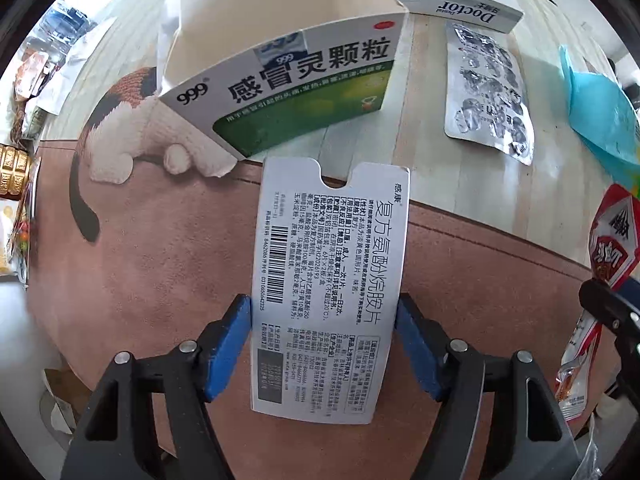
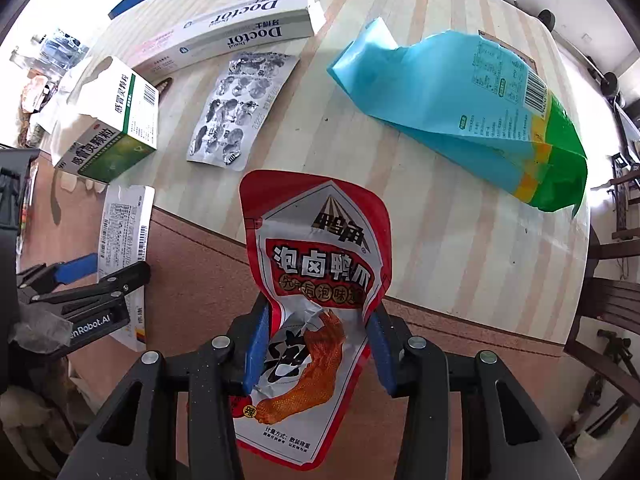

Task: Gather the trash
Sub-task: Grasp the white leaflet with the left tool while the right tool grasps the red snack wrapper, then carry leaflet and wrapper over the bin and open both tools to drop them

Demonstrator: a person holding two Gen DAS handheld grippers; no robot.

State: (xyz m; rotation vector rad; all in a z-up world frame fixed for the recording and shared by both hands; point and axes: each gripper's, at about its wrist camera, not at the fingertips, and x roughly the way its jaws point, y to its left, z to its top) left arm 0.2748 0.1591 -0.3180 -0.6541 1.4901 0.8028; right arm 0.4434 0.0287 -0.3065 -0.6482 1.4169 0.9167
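Two items are already held above the table edge: the left gripper (image 1: 324, 344) clamps a flat white pill carton (image 1: 330, 292) by its long edges, and the right gripper (image 2: 316, 344) pinches a crumpled red snack pouch (image 2: 316, 256). Both look light; the carton is stiff, the pouch soft and probably slippery. Farther on the table (image 2: 440, 200) lie a foil blister sheet (image 2: 240, 108), a green medicine box (image 2: 116, 128) and a blue bag (image 2: 460, 100). No bin is visible.

left tool (image 1: 324, 344): clamped, holding | right tool (image 2: 316, 348): clamped, holding | side by side
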